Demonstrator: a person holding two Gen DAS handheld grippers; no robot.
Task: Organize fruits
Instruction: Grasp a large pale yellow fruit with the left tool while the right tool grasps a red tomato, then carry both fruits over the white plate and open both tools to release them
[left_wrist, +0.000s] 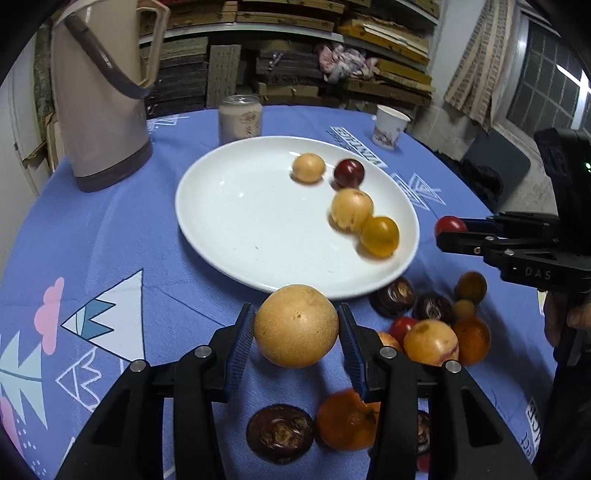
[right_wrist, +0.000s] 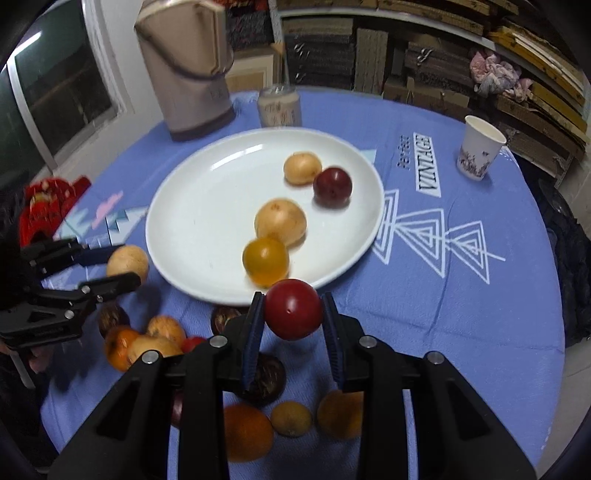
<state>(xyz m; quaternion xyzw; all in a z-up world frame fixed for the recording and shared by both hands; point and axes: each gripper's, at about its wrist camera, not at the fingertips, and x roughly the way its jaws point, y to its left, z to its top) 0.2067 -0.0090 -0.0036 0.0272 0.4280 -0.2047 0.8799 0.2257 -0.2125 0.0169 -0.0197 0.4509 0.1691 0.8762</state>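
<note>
On a round table under a blue cloth sits a white plate, holding four fruits. Two pale yellow ones lie on it, one toward the far side and a larger one nearer the middle. A dark red fruit rests just beside the far yellow one, and an amber fruit touches the larger yellow one, close to the near rim. Both grippers are near the plate's near edge, each holding a fruit. The left gripper pinches a large tan fruit between its blue pads, just short of the plate rim. The right gripper pinches a round red fruit in the same way, also close to the rim. More fruit lies loose on the cloth between and below the grippers: orange ones, dark brown ones with rough tops, a small red one and another pale yellow one, bunched closely together. Behind the plate stands a beige jug with a dark strap handle, and beside it a glass jar; what the jar holds cannot be made out. A paper cup stands well apart toward the table's far edge, its inside looking plain white. Shelves of stacked boards fill the background.
</note>
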